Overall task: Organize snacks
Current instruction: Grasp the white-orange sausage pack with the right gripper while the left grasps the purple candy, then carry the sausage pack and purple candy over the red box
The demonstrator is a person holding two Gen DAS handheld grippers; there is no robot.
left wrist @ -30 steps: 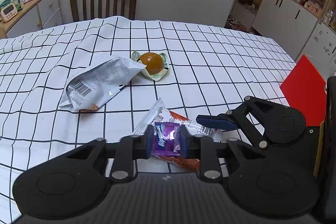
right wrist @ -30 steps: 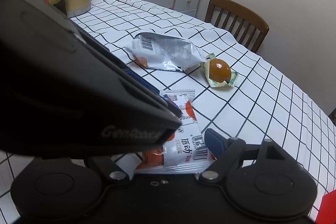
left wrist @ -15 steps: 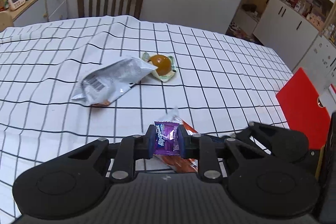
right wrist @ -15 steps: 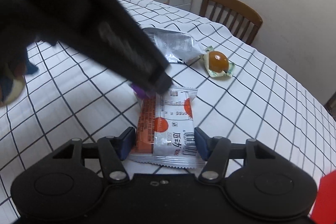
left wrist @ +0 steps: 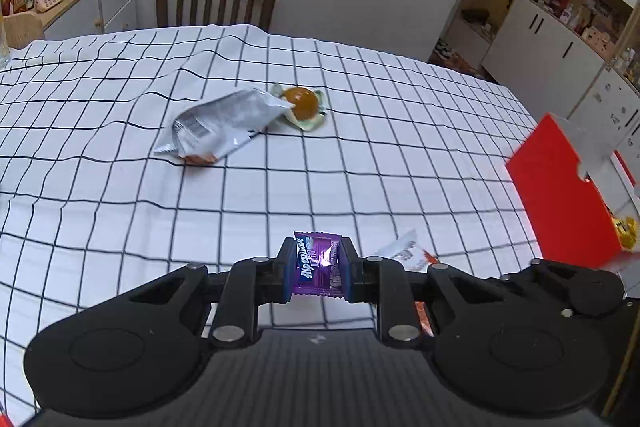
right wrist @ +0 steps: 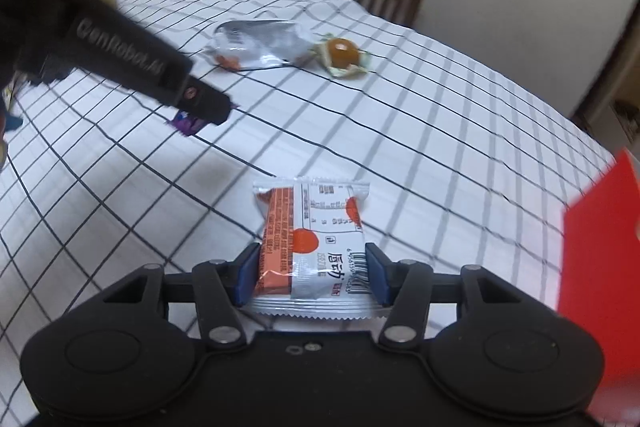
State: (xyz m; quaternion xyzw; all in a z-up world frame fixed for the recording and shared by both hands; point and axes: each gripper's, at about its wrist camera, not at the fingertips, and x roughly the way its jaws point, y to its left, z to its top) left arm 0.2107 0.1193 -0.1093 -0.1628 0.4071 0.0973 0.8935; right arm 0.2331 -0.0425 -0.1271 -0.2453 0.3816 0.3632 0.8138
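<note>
While left gripper (left wrist: 316, 269) pinches 1 purple candy (left wrist: 318, 263), right gripper (right wrist: 311, 275) clamps 1 orange-white packet (right wrist: 312, 247); 2 snacks (left wrist: 224, 125) on tablecloth (left wrist: 360, 155).

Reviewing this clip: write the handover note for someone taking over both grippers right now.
Left gripper: shut on the purple Alpenliebe candy, held above the table.
Right gripper: shut on the orange-and-white snack packet, also off the checked tablecloth.
Left on the table: the silver snack bag and, touching its far end, the round brown snack in a clear wrapper.
The red box stands at the right edge of the table, something yellow showing inside.
Done: two snacks picked up. Left: put both away, probably in the red box, then fetch the other two.
</note>
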